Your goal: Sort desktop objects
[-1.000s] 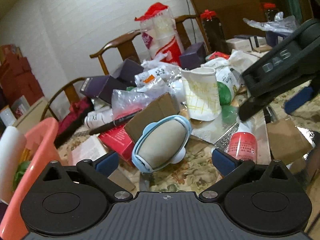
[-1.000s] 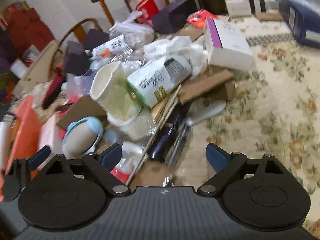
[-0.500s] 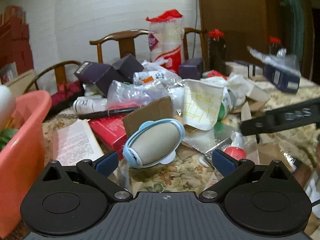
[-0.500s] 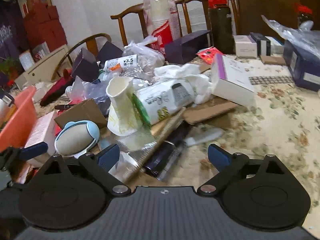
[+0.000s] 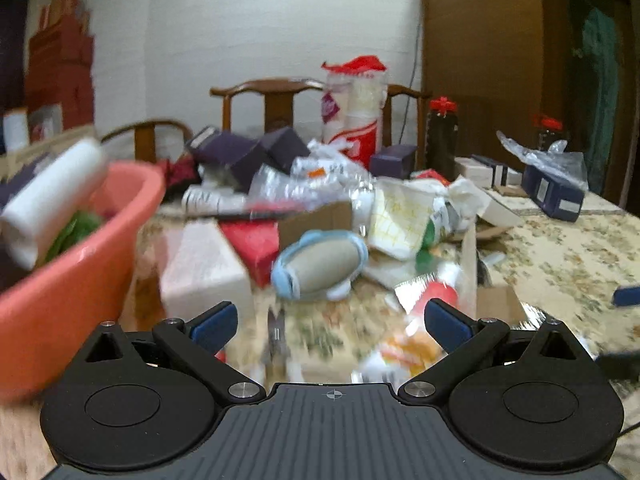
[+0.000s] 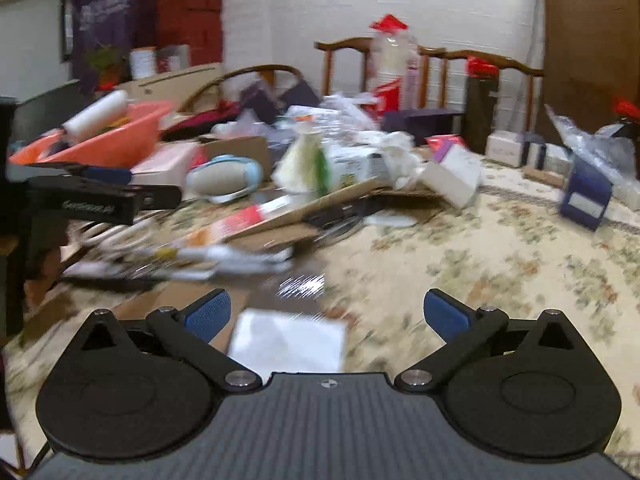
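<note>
Both wrist views are looking low and forward across the cluttered tabletop (image 5: 568,248) toward the wall and chairs. Left view is sitting close beside the orange basin (image 5: 76,280). Right view is looking from farther right, catching the left gripper (image 6: 120,188) at its left edge. Both are sharing the blue-rimmed pod (image 5: 320,264) (image 6: 226,178) and the clutter pile.

We pull both claws back & level out vs a sec ago: left claw (image 5: 328,320) now sits further from the blue-rimmed pad (image 5: 320,264), w/ the pink basin (image 5: 80,280) filling more of its view. Right claw (image 6: 324,316) now hangs over a white card (image 6: 286,340) on the tabletop (image 6: 500,272).
</note>
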A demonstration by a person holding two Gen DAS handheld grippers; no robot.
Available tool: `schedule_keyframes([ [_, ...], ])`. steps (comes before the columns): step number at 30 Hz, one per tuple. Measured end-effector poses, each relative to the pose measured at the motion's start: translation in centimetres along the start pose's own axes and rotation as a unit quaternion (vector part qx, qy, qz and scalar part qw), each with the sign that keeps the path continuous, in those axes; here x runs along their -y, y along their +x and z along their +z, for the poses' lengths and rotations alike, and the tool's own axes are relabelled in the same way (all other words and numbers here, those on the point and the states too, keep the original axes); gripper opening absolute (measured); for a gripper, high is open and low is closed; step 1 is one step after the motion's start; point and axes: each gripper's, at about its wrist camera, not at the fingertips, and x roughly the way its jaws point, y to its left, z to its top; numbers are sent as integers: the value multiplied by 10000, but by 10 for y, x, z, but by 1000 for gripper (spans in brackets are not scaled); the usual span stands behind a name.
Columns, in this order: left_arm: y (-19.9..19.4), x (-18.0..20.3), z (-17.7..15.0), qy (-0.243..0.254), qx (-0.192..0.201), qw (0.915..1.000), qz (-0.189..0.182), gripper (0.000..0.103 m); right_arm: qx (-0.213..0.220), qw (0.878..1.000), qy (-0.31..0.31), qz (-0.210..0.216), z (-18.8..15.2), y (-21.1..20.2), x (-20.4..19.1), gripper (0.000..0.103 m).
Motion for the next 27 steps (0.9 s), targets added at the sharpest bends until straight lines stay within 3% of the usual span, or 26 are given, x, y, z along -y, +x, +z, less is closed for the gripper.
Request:
schedule_keyframes([
  [3,-18,-3,-12,-189,79,9997,119,103,-401,9985,-76,371,-7,2,-8,102],
  [6,-31,-4,-22,-267,90,9992,278,103,-592,9969,-345,375,-14,7,-25,102],
  [15,-41,-11,-46,-313,-30,9988,384,103,-395,9848,-1607,537,-19,12,-86,102],
  [22,-40,-18,-49,-478,-19,9982,350,103,-529,9922,-951,607,-8,37,-83,102],
  [27,-39,-22,-49,-598,-22,9979,265,103,-498,9944,-859,372,-6,44,-84,103],
])
